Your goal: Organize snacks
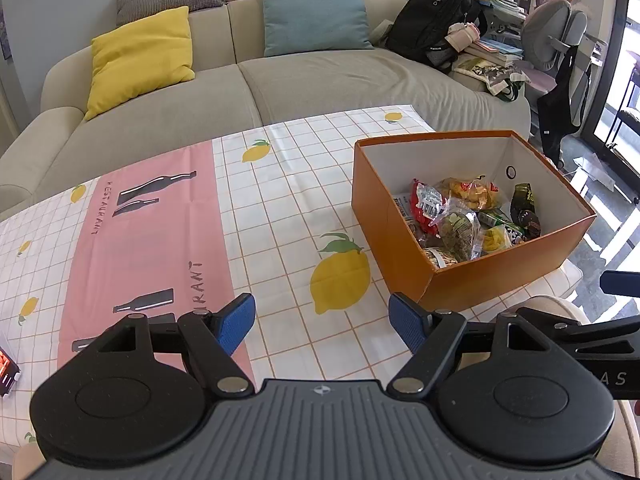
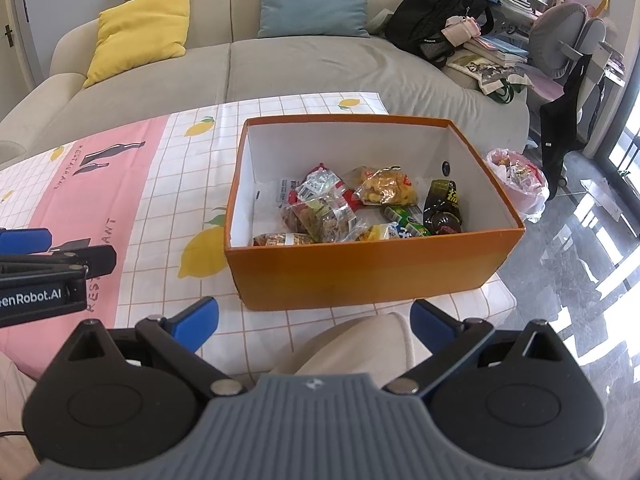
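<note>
An orange cardboard box (image 1: 394,240) (image 2: 360,272) with a white inside stands on the right part of the table. Several snack packets (image 1: 460,216) (image 2: 352,204) lie in a heap on its floor, among them a red one, a yellow crisp bag and a dark green one. My left gripper (image 1: 322,316) hovers open over the lemon-print cloth, left of the box's near corner, nothing between its blue pads. My right gripper (image 2: 314,316) is open too, just in front of the box's near wall, above a beige knee. Neither touches the box.
The table wears a checked cloth (image 1: 168,240) with a pink band. A small packet (image 1: 6,372) lies at its left edge. Behind is a beige sofa (image 1: 280,80) with cushions and a black backpack (image 1: 436,20). A plastic bag of wrappers (image 2: 518,184) sits on the floor, right.
</note>
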A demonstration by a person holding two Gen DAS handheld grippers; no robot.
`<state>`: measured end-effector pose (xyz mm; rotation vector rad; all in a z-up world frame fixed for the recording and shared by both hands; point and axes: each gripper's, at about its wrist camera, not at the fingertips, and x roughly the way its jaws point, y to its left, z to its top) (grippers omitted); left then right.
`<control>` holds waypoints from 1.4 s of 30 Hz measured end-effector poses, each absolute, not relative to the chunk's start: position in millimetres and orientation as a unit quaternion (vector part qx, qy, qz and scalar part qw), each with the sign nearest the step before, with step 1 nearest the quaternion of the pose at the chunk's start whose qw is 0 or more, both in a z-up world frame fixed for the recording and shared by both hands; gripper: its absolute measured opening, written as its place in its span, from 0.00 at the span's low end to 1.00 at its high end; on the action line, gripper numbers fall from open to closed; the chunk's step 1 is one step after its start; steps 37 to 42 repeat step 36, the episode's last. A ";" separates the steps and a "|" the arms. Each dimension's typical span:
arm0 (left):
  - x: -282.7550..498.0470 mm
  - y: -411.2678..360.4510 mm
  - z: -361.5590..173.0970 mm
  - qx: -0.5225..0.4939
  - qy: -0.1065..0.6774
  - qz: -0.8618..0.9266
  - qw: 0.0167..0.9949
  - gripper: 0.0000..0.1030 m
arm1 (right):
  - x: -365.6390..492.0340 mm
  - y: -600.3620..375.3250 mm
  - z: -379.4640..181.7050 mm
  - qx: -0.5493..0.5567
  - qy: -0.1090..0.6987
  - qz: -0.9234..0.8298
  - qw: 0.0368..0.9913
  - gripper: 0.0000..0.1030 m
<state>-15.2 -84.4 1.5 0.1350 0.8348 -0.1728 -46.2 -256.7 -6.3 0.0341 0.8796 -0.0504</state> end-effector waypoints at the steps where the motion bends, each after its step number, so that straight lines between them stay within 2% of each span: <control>1: -15.2 -84.3 1.5 0.065 0.405 -0.084 0.908 0.87 | -46.7 -256.6 -6.8 0.016 0.426 -0.024 0.904 0.96; 42: -17.7 -88.2 5.0 0.057 0.399 -0.086 0.911 0.87 | -45.4 -255.3 -7.5 0.004 0.431 -0.019 0.902 0.96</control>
